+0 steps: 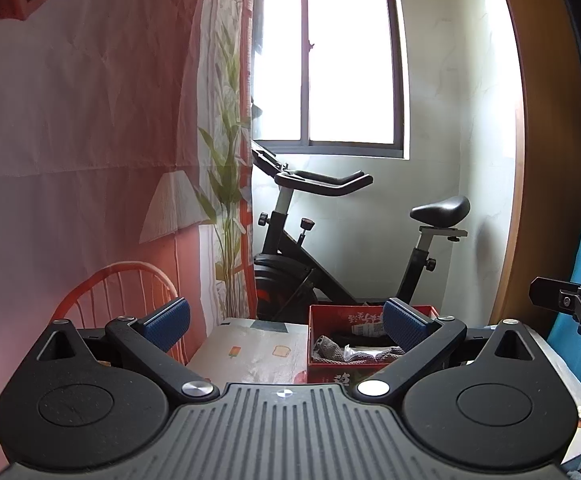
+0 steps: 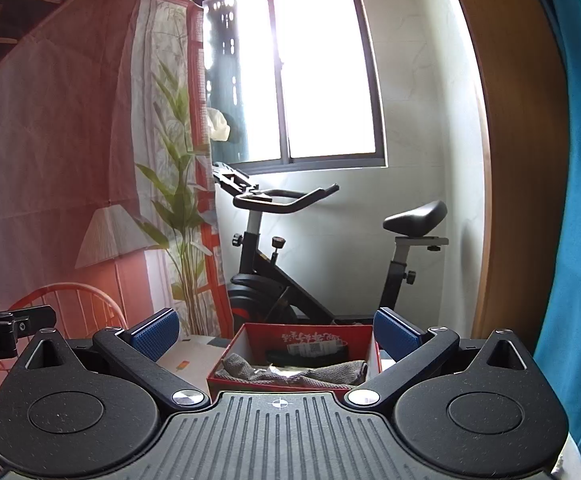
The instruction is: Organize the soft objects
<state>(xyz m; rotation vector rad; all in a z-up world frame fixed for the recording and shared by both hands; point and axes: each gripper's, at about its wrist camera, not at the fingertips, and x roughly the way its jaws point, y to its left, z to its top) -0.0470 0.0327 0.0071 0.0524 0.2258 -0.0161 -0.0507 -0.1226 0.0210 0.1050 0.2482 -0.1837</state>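
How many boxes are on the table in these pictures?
1. The red box stands on the table, toward its far edge, in front of the exercise bike. Grey cloth lies inside it. The claws hide the near tabletop, so others may be unseen.

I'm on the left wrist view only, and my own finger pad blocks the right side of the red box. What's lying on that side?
Observer: In the right wrist view, the grey cloth runs along the whole front of the red box, right side included.
Operator: Is the right hand-held gripper carrying anything?
Observer: No. The right hand-held gripper is open, with nothing between its blue pads.
Operator: Where's the box relative to it?
Observer: Straight ahead, roughly centred between its fingers, and neither finger touches it.
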